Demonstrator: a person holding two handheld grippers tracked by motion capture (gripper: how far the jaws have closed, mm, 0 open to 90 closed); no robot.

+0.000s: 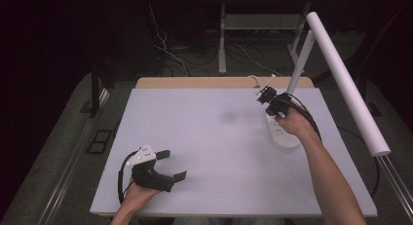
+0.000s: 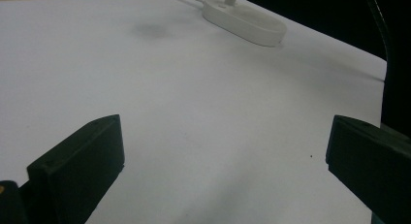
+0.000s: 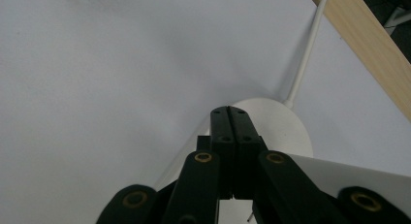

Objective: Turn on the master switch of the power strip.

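While your left gripper (image 1: pixel 171 165) rests wide open near the worktop's (image 1: pixel 204 137) front-left corner, your right gripper (image 3: pixel 229 112), jaws fully together and empty, hovers over the lamp base (image 3: pixel 291 124).

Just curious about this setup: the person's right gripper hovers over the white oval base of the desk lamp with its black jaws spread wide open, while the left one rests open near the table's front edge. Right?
Nearly. The right gripper is not open: the right gripper view shows its two black jaws pressed together, nothing between them, above the white oval lamp base. The left gripper does rest open near the front of the white table.
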